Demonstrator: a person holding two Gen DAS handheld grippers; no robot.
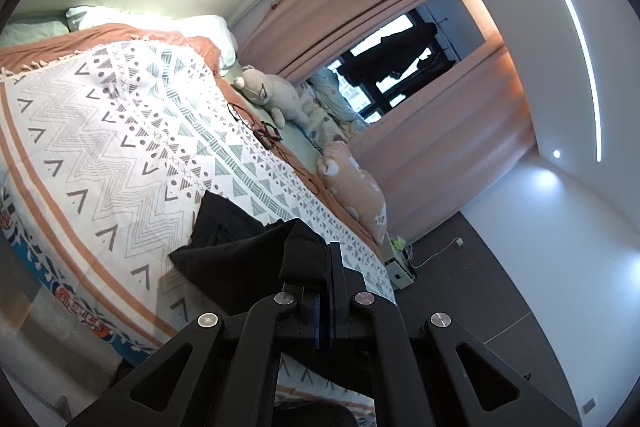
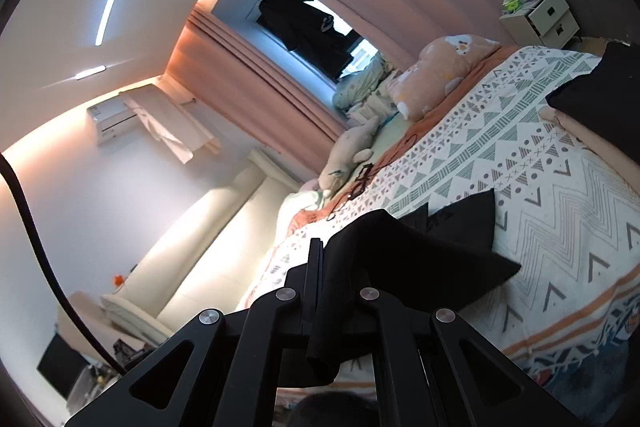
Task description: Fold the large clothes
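A black garment [image 1: 236, 247] lies partly on the patterned bedspread [image 1: 120, 131]. My left gripper [image 1: 326, 255] is shut on an edge of it and holds that edge above the bed. In the right wrist view the same black garment [image 2: 420, 259] hangs from my right gripper [image 2: 326, 255], which is shut on another edge, with cloth draped over its fingers. The rest of the garment trails down onto the bedspread [image 2: 540, 195]. Another dark piece of cloth [image 2: 600, 99] shows at the right edge; I cannot tell whether it is the same garment.
A plush bear [image 1: 272, 91], a peach cushion [image 1: 356, 187] and black glasses with a cable [image 1: 256, 127] lie along the far side of the bed. Pink curtains [image 1: 440, 131] and a window are behind. A white nightstand [image 2: 540, 17] stands past the bed's foot.
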